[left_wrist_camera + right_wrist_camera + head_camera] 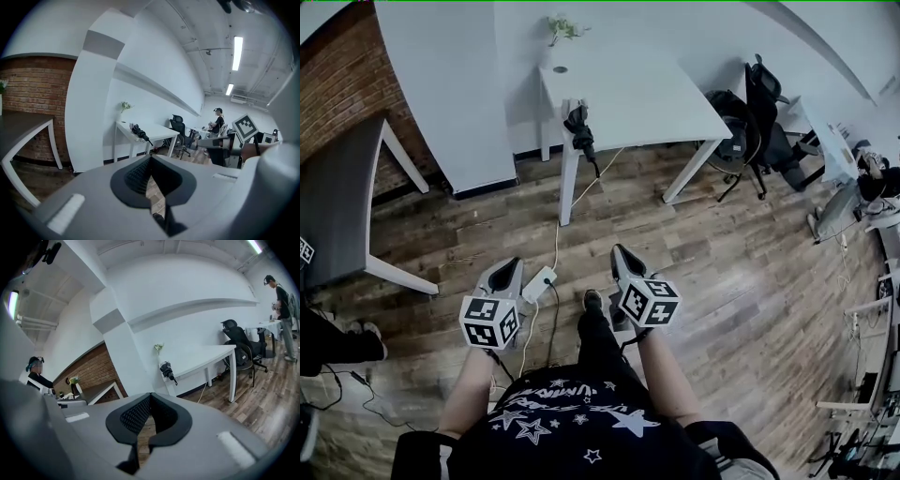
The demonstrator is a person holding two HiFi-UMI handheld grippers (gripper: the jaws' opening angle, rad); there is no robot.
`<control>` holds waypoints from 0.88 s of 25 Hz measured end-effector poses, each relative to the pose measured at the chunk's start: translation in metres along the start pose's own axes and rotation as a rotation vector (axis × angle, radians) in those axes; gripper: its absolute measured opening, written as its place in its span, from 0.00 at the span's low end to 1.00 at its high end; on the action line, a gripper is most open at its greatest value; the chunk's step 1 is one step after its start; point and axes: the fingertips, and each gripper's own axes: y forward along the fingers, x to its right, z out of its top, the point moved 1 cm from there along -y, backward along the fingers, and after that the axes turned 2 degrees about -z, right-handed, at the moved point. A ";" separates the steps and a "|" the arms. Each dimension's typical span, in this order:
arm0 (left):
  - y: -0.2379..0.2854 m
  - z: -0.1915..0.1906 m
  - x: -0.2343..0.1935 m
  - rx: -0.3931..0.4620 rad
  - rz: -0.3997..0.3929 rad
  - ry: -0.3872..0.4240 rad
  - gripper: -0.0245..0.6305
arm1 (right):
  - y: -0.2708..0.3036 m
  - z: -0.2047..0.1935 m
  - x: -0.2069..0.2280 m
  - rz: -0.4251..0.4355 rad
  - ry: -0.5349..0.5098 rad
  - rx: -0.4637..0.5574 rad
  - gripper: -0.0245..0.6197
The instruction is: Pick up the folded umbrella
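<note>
The folded black umbrella (579, 131) lies at the front left corner of a white table (647, 98), its handle hanging over the edge. It shows far ahead in the left gripper view (139, 132) and in the right gripper view (167, 370). My left gripper (512, 266) and right gripper (620, 251) are held side by side low over the wooden floor, well short of the table. Both point toward it. Each has its jaws shut with nothing between them, as seen in the left gripper view (150, 157) and the right gripper view (150, 394).
A white power strip (538, 281) with cables lies on the floor between the grippers. A dark table (342, 192) stands at the left by a brick wall, next to a white pillar (441, 94). Black office chairs (750, 122) stand right of the white table. People work at desks farther off.
</note>
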 end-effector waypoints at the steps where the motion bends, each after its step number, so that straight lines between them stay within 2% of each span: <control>1: 0.009 0.003 -0.001 -0.003 0.007 0.003 0.04 | 0.011 0.006 0.005 0.009 0.003 -0.002 0.06; 14: 0.149 0.069 -0.016 -0.004 0.122 -0.038 0.04 | 0.151 0.097 0.075 0.112 -0.036 -0.058 0.06; 22: 0.215 0.101 -0.026 0.010 0.179 -0.049 0.04 | 0.210 0.131 0.114 0.151 -0.048 -0.088 0.06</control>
